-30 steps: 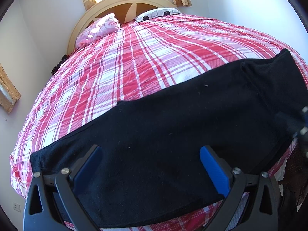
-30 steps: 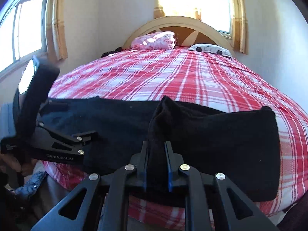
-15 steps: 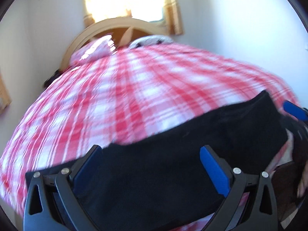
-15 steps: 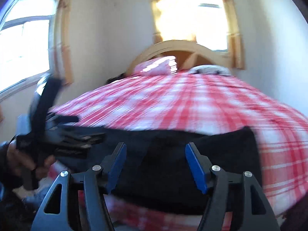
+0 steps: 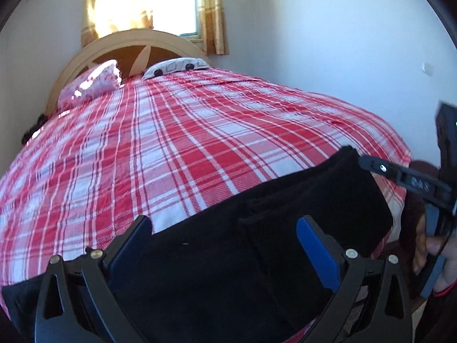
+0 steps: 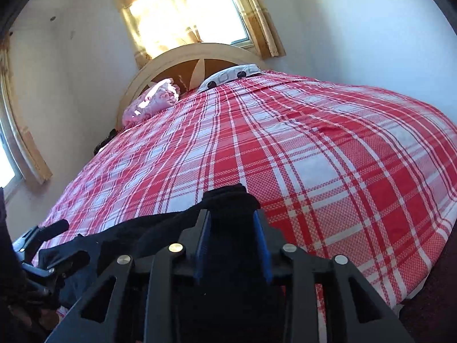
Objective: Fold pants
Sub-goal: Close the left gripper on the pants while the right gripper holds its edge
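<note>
Two grippers over black pants [image 5: 285, 223] at near edge of plaid bed [image 5: 200, 148]. Right gripper [image 6: 232, 240] clamped on bunched cloth; left gripper [image 5: 225, 245] spread wide, empty. Mid-fold; next probably carry rt end across to left.

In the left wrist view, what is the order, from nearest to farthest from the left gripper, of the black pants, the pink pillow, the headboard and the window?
From the left gripper:
1. black pants, right under the open fingers, at the foot of the bed.
2. pink pillow, far end, left side.
3. headboard, just behind the pillow.
4. window, on the wall above the headboard.
</note>
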The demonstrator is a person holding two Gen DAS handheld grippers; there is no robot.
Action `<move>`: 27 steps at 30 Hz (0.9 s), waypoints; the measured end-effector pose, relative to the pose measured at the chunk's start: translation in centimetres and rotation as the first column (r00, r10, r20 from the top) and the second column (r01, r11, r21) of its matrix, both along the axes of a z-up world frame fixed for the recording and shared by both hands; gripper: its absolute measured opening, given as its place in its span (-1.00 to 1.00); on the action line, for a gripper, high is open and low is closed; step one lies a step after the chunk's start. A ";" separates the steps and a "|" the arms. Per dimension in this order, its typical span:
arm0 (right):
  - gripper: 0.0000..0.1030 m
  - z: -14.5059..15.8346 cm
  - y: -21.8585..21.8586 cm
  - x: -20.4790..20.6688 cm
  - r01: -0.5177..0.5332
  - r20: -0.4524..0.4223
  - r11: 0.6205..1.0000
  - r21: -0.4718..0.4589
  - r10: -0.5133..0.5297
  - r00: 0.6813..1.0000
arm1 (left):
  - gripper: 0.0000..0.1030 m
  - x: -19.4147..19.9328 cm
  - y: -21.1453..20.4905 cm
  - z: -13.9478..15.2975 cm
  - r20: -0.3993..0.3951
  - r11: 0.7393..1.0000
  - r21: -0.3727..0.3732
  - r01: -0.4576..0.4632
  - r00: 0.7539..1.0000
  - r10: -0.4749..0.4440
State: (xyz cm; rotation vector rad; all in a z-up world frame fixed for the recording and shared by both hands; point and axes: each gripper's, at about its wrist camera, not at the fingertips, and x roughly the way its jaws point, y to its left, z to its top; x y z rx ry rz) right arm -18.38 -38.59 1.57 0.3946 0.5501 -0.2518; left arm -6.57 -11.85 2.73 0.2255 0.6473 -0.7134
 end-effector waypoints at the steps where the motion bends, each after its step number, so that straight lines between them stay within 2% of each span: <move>1: -0.32 0.1 0.2 -0.4 0.001 0.009 1.000 -0.013 -0.001 1.000 | 1.00 0.9 0.1 0.0 -0.027 1.000 -0.021 -0.011 1.000 0.011; 3: -0.31 0.2 1.4 -0.9 -0.028 0.026 0.998 -0.059 0.030 0.999 | 1.00 2.1 -0.2 -0.1 -0.070 0.998 -0.055 -0.010 0.998 0.006; 6: -0.31 -0.4 3.3 -1.1 -0.059 0.000 0.993 -0.105 0.059 0.998 | 0.95 3.8 -1.9 -0.8 -0.173 0.994 -0.103 0.030 0.984 -0.047; 8: -0.31 -1.0 3.5 -1.1 -0.056 -0.016 0.993 -0.106 0.055 0.998 | 0.53 4.4 -3.6 -2.0 -0.221 0.996 -0.079 0.040 0.974 -0.056; 10: -0.30 -1.7 3.3 -1.2 -0.050 -0.023 0.996 -0.079 0.049 0.999 | 0.24 4.9 -5.1 -3.4 -0.280 0.997 -0.059 0.055 0.957 -0.070; 11: -0.30 -2.1 3.1 -1.2 -0.047 -0.026 0.997 -0.057 0.045 0.999 | 0.23 4.9 -5.4 -3.7 -0.284 0.997 -0.057 0.050 0.957 -0.064; 12: -0.30 -2.3 3.0 -1.2 -0.045 -0.029 0.998 -0.044 0.044 0.999 | 0.22 4.6 -5.5 -3.7 -0.267 0.997 -0.059 0.044 0.962 -0.058; 15: -0.30 -2.7 2.8 -1.3 -0.039 -0.039 0.998 -0.044 0.037 0.999 | -0.03 3.7 -5.9 -3.3 -0.253 0.994 -0.071 0.082 0.963 -0.097; 21: -0.30 -3.3 2.2 -1.7 -0.021 -0.022 1.000 -0.020 0.020 1.000 | -0.04 2.9 -6.2 -2.9 -0.227 0.989 -0.090 0.121 0.964 -0.139; 24: -0.30 -3.4 2.2 -1.7 -0.021 -0.022 1.000 -0.022 0.021 1.000 | -0.22 2.7 -5.6 -2.4 -0.211 0.991 -0.095 0.090 0.971 -0.108; 27: -0.30 -3.3 2.1 -1.7 -0.023 -0.021 1.000 -0.019 0.023 1.000 | -0.21 1.6 -4.3 -0.9 -0.067 0.996 -0.082 0.022 0.997 -0.027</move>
